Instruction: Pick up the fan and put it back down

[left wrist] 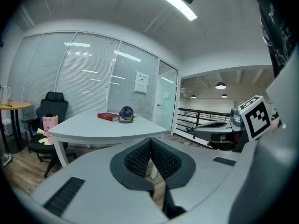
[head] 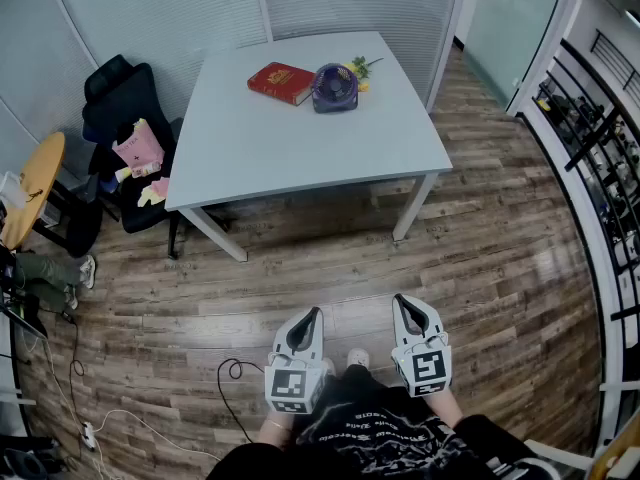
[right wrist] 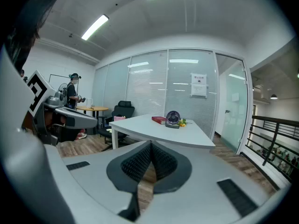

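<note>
Fan (head: 335, 86): upright near the desk's (head: 300, 143) far edge, beside a red book (head: 281, 81).
Left gripper (head: 312, 314): jaws pressed together, empty.
Right gripper (head: 401, 299): jaws pressed together, empty.

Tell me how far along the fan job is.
Done: nothing visible; the fan stands on the table beside the red book. In hand: nothing; the left gripper and right gripper are shut and empty, over the floor short of the table. Left: approach, grasp the fan, lift it, set it back down.
</note>
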Motion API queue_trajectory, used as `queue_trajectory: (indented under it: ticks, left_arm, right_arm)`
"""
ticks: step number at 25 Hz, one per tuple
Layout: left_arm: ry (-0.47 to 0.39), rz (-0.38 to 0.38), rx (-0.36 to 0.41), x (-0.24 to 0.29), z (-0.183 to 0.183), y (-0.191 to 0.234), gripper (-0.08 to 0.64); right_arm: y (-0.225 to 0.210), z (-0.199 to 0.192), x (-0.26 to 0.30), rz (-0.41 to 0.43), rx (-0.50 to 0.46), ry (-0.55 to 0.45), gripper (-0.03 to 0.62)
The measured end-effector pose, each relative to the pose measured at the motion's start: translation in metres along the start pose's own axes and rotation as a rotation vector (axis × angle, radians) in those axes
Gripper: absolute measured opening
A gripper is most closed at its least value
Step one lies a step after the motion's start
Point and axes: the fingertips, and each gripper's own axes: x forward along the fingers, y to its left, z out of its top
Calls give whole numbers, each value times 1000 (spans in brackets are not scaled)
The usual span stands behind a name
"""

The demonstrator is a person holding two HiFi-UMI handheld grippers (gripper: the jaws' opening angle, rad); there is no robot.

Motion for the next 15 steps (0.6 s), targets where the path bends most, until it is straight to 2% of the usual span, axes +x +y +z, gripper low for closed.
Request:
queue_trajectory:
  ticks: [11,15]
  left_arm:
    - [-28,-26,15,-8,10,7,20]
    - [-37,-32,9,-11,12,9,20]
  right_arm:
    - [17,8,0,1,-11,-6,5]
    - [25,9,3,43,3,-4,8]
